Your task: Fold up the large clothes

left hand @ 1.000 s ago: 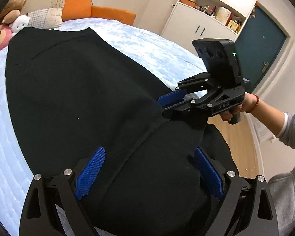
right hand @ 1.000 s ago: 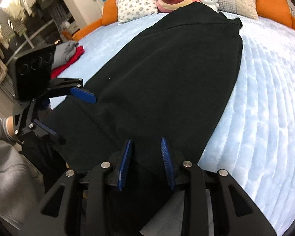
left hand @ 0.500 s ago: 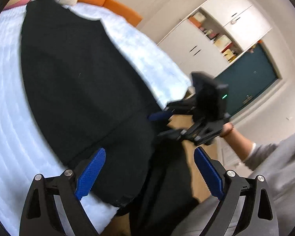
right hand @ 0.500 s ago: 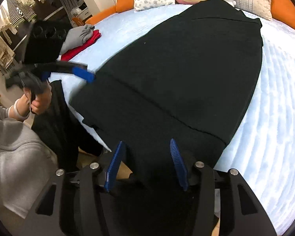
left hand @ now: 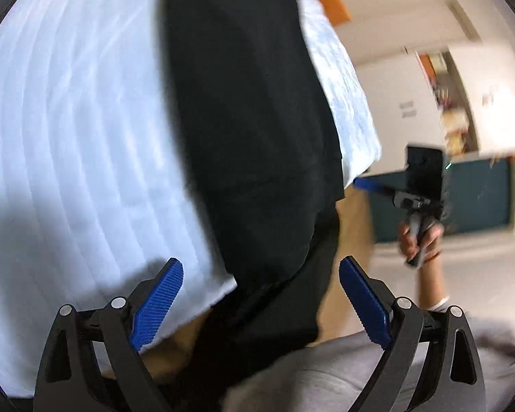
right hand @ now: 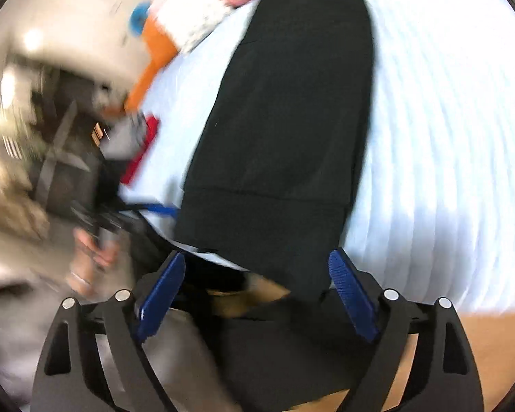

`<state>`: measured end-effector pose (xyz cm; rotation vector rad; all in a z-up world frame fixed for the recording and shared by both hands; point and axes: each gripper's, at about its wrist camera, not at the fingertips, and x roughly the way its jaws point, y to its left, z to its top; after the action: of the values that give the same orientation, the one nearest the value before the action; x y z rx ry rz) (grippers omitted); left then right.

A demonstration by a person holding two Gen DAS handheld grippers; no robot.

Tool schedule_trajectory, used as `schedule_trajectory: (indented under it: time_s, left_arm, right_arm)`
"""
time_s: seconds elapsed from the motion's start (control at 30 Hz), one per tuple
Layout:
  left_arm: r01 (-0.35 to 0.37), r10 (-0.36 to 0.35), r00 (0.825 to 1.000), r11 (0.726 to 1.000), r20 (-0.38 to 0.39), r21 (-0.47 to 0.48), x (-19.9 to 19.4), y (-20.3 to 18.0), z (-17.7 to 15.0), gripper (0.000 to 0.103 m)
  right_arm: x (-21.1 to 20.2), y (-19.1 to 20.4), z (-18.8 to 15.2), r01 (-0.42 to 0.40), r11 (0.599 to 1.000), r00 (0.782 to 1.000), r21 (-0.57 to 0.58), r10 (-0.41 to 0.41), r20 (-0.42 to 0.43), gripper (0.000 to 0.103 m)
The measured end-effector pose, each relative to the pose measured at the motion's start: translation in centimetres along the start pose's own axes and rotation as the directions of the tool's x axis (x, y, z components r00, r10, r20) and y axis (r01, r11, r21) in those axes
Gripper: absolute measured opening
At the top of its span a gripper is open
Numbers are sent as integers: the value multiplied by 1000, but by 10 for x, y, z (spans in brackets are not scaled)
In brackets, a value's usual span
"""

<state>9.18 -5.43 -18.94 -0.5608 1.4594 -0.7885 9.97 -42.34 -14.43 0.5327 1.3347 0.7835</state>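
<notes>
Both your left tool (left hand: 261,304) and right tool (right hand: 255,295) are spread wide and hold nothing, while the black garment (left hand: 254,110) lies flat along the bed (left hand: 72,130), its near end hanging over the edge, so next pinch that hanging end.

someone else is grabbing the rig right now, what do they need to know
Left gripper: open, holding nothing, near the bed's foot edge.
Right gripper: open, holding nothing, at the same edge.
Black garment: spread lengthwise on the light blue bedspread, its near end hanging over the bed's edge toward the floor.
Done: garment laid out flat; no fold visible yet.
Left: grasp the hanging end with both grippers and make the folds. Both views are motion-blurred, so check the hem position before gripping.
</notes>
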Motion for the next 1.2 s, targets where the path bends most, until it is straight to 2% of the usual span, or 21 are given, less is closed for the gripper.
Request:
schedule_trajectory:
  time_s: [0.13,0.23,0.37,0.43,0.47,0.5,0.6,0.63,0.7,0.73,0.8,0.87,0.97,1.1,1.2]
  left_arm:
    - [57,-60,998,994,-33,-93,19,16,1,93]
    - [74,-80,996,991,-44,-115,31,13,5,97]
    - [122,-127,992,982,-26,-145,33,13,11,99]
    - [148,-152,988,978,-13,-150,39,9,14,99]
    - [164,-167,986,975,-13,-150,39,8,15,95]
    - [187,-192,981,970,-21,-155,43,6,16,85]
    - [152,-158,987,978,-30,-143,38,5,16,66]
    - [149,-155,987,977,-33,-150,38,6,17,62]
    - [159,-168,985,970,-35,-184,35,11,18,44]
    - [174,-184,982,964,-34,-199,25,12,19,42]
    - [208,-220,975,952,-29,-227,24,19,17,38]
    - [219,-231,973,949,-27,-226,23,18,16,37]
    - [257,-270,963,934,-21,-248,22,22,16,34]
    - [344,-363,932,888,-7,-306,13,23,19,33]
    - [383,-406,914,868,-9,-316,2,11,29,33]
  right_arm:
    - [19,-22,5,19,991,998,136,-11,-56,86]
    - [28,-29,8,32,984,996,175,-18,-82,86]
    - [36,-27,12,6,978,996,207,14,-93,88]
    - [27,-35,11,-23,976,993,219,47,-105,89]
    - [29,-34,11,-28,975,992,219,54,-115,89]
    - [33,-31,10,-22,977,990,212,50,-130,89]
    - [40,-29,11,-10,979,988,206,42,-151,87]
    - [42,-31,10,-10,978,986,208,44,-158,79]
    - [47,-30,10,-7,978,985,208,43,-167,65]
    - [47,-31,10,-17,978,985,209,52,-164,51]
    - [47,-34,11,-38,971,985,234,76,-155,45]
    - [45,-36,11,-40,970,986,240,77,-149,27]
    - [40,-37,10,-71,961,985,269,109,-131,19]
    - [25,-27,11,-130,956,984,263,158,-87,19]
    - [9,-9,23,-185,958,980,218,197,-35,18]
